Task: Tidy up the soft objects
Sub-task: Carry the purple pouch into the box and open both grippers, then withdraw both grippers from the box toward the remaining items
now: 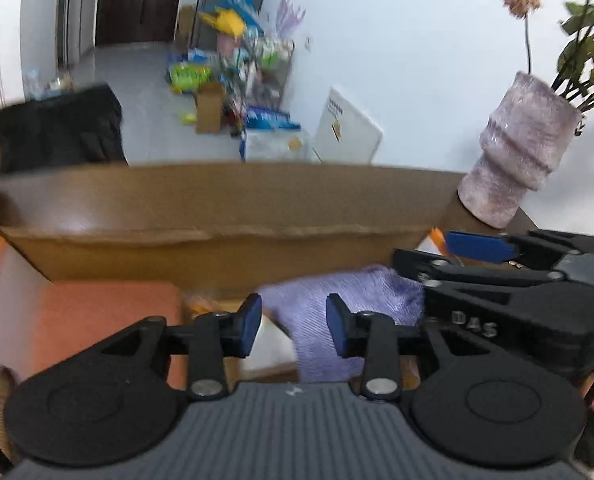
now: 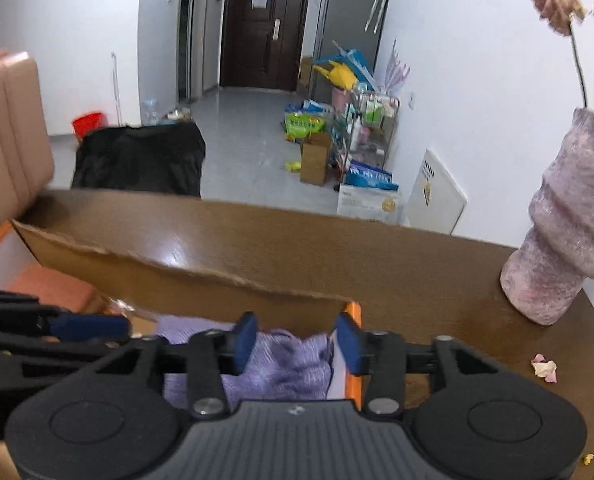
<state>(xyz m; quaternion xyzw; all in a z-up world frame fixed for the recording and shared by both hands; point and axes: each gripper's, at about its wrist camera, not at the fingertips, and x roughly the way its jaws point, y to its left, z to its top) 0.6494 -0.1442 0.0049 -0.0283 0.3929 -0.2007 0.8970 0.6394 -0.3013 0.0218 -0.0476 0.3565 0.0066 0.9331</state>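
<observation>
A lilac knitted cloth point(image 1: 337, 312) lies inside an open cardboard box point(image 1: 217, 252) on a brown table; it also shows in the right wrist view point(image 2: 285, 364). My left gripper point(image 1: 294, 325) is open just above the cloth, nothing between its blue pads. My right gripper point(image 2: 295, 342) is open over the cloth's right end, next to the box's orange side wall point(image 2: 355, 344). The right gripper shows at the right of the left wrist view point(image 1: 477, 248). An orange-pink soft item point(image 1: 109, 320) lies in the box's left part.
A fuzzy pink vase point(image 2: 569, 240) with dried flowers stands on the brown table point(image 2: 417, 264) at the right. Petals point(image 2: 545, 366) lie near it. A pink cushion point(image 2: 9, 128) is at the far left. Behind the table are a black-covered object point(image 2: 141, 160) and floor clutter.
</observation>
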